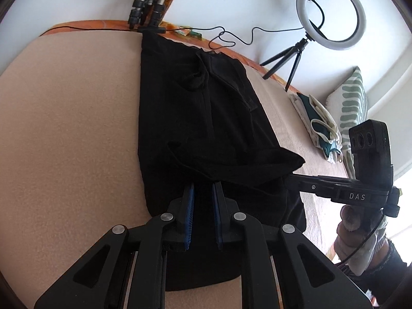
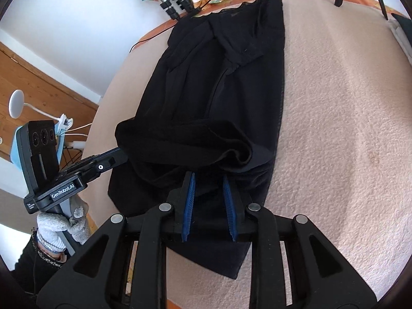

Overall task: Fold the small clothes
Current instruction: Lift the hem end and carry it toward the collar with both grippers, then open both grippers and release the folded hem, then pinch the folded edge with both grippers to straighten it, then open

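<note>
A black garment lies lengthwise on the beige blanket, folded into a long strip. Its near hem is lifted into a rolled fold, also seen in the right wrist view. My left gripper has its fingertips tucked under this fold, jaws slightly apart with cloth between them. My right gripper likewise reaches under the fold, jaws a little wider apart. Each gripper shows in the other's view: the right one and the left one, both entering the fold from the side. The tips are hidden by cloth.
A ring light on a small tripod stands at the far right with its cable. Tripod legs stand at the far edge. Folded clothes and a striped pillow lie at the right.
</note>
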`<action>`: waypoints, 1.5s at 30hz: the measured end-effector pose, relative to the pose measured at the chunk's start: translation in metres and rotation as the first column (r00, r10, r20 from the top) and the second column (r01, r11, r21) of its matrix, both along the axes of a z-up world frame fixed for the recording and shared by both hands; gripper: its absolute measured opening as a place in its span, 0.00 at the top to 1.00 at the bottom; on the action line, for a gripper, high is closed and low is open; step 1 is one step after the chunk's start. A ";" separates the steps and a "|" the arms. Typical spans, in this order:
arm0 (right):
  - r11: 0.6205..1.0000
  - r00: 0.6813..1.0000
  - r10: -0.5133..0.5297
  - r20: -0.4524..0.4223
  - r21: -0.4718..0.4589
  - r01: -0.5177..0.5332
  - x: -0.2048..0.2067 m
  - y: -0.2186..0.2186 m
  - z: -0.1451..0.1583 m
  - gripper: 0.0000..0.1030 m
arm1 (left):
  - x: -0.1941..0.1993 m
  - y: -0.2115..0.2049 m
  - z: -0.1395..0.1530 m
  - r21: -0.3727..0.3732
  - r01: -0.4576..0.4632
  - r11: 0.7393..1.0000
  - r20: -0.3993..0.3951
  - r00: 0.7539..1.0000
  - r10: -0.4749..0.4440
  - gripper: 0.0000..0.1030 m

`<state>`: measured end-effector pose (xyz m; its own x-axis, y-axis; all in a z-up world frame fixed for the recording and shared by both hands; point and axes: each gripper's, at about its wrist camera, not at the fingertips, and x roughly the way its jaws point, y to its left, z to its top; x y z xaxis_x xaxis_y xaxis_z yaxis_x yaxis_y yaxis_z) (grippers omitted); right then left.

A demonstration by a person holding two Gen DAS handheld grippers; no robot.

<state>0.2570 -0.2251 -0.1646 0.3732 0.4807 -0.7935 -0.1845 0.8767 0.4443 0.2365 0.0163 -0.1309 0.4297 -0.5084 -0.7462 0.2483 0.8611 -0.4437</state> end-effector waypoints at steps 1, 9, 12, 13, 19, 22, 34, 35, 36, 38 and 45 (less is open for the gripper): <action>1.000 0.999 -0.026 0.025 -0.008 0.027 0.002 -0.005 0.004 0.76 | 0.003 0.003 0.004 0.015 -0.022 1.000 0.025 0.999 0.022 0.88; 0.990 0.985 0.049 0.168 -0.137 -0.025 -0.007 -0.012 0.029 0.65 | 0.010 0.031 0.022 0.042 0.003 0.999 0.110 0.994 -0.008 0.45; 0.981 0.982 0.083 0.167 -0.187 -0.051 -0.003 -0.004 0.023 0.49 | 0.012 0.028 0.015 0.055 0.028 0.998 0.099 0.995 -0.033 0.40; 0.979 0.983 0.091 0.158 -0.196 -0.059 0.000 -0.003 0.020 0.49 | 0.014 0.024 0.013 0.068 0.044 0.997 0.098 0.994 -0.050 0.40; 0.976 0.980 0.100 0.174 -0.208 -0.062 0.008 0.006 0.016 0.49 | 0.016 -0.003 0.010 0.160 0.134 0.978 0.146 0.977 -0.158 0.41; 0.978 0.981 0.096 0.171 -0.201 -0.061 0.011 0.007 0.013 0.58 | 0.020 -0.009 0.003 0.158 0.160 0.974 0.128 0.975 -0.181 0.71; 0.991 0.987 -0.097 0.130 -0.075 0.108 0.028 -0.027 0.011 0.94 | 0.036 0.013 0.007 0.151 0.031 0.988 0.149 0.987 -0.054 0.95; 0.991 0.988 -0.100 0.115 -0.078 0.109 0.030 -0.029 0.010 0.94 | 0.036 0.013 0.007 0.181 0.016 0.983 0.147 0.988 -0.043 0.92; 0.991 0.989 -0.103 0.103 -0.080 0.111 0.029 -0.031 0.009 0.94 | 0.036 0.014 0.007 0.192 0.013 0.981 0.142 0.989 -0.041 0.92; 0.991 0.991 -0.099 0.087 -0.077 0.106 0.025 -0.035 0.008 0.90 | 0.032 0.021 0.010 0.174 0.012 0.985 0.127 0.991 -0.034 0.90; 0.999 0.999 -0.036 0.030 0.031 0.035 -0.039 -0.045 0.012 0.69 | -0.017 0.034 0.011 0.116 0.048 0.992 0.057 0.997 -0.055 0.65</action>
